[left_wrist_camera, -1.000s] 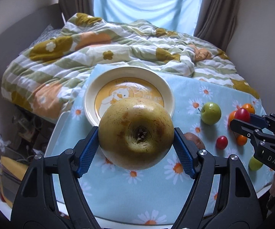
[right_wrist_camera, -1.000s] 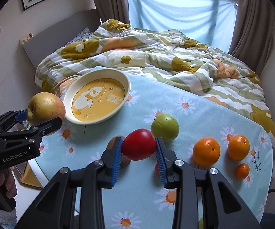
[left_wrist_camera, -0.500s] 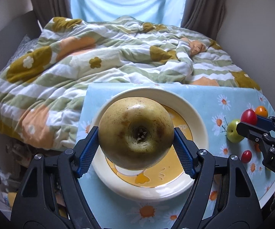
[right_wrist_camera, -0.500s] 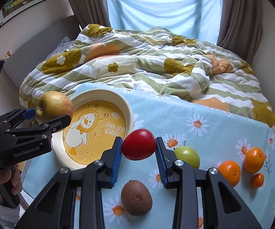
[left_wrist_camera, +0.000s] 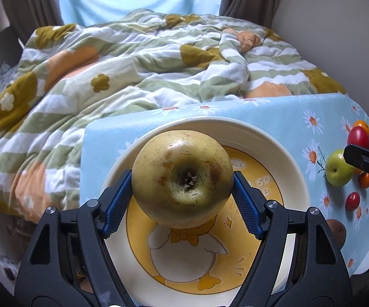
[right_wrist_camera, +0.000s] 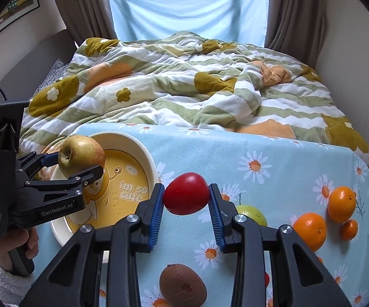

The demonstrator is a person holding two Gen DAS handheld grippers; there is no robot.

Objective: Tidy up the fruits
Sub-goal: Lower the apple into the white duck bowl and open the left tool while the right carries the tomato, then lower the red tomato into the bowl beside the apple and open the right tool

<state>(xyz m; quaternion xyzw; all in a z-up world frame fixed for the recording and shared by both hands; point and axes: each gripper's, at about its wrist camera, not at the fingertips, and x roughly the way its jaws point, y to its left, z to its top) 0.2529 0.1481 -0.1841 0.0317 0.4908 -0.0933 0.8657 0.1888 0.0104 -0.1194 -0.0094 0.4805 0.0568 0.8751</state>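
Note:
My left gripper [left_wrist_camera: 181, 197] is shut on a large yellow-green apple [left_wrist_camera: 181, 179], held above the cream plate [left_wrist_camera: 281, 153] with a yellow duck picture. From the right wrist view the same apple [right_wrist_camera: 82, 154] hangs over the plate's [right_wrist_camera: 135, 143] left side. My right gripper [right_wrist_camera: 186, 206] is shut on a red tomato [right_wrist_camera: 186, 197], hovering over the daisy tablecloth just right of the plate. In the left wrist view that tomato [left_wrist_camera: 358, 134] shows at the right edge.
On the cloth lie a green apple [right_wrist_camera: 254, 216], a brown kiwi [right_wrist_camera: 183, 287], three oranges [right_wrist_camera: 309, 230] and small red tomatoes [left_wrist_camera: 352, 200]. A bed with a striped flowered duvet [right_wrist_camera: 184, 89] lies beyond the table. A hand [right_wrist_camera: 12, 243] holds the left gripper's handle.
The left gripper carried the apple from in front of the plate to above it and lower. The right gripper moved left with the tomato, nearer the plate.

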